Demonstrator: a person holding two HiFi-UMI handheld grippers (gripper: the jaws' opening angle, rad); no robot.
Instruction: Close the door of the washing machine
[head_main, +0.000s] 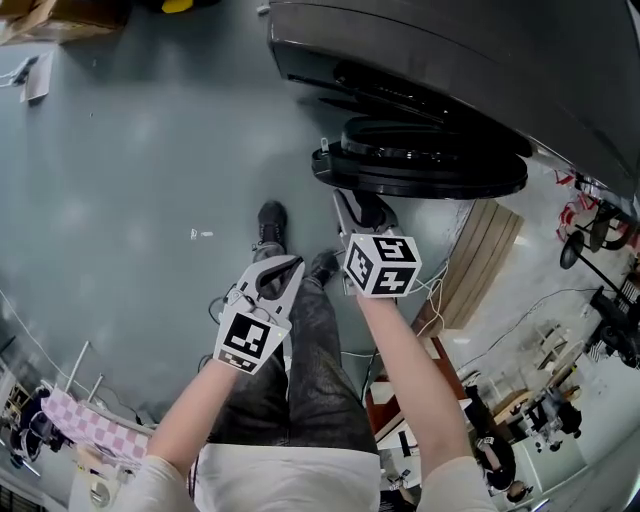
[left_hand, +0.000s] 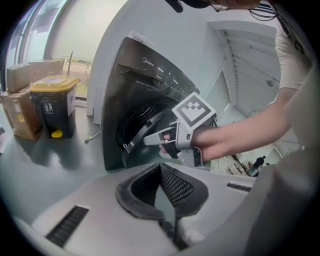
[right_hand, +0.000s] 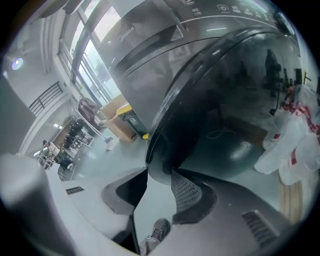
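Nearest the camera, the left gripper (head_main: 290, 268) is being held idle above the person's knees, its jaws closed tip to tip on nothing. Just beyond it, the right gripper (head_main: 362, 212) is being offered to the door (head_main: 420, 165) with its jaws standing apart. The round door's lower rim is being framed right at their mouth, though whether either pad is touching it cannot be told. The door is being shown swung well out from the washing machine (head_main: 450, 50), which is filling the upper right above a grey floor (head_main: 120, 150). A yellow-lidded bin (left_hand: 52, 102) and cardboard boxes (left_hand: 20, 112) are being glimpsed farther off beside it.

The closing is judged to be only at its start. It would best be done by the rim being pressed with a jaw's flat side rather than pinched, and by the push being carried round the hinge's arc until the latch is felt to catch — a glancing contact on the curved glass is liable to slip off.
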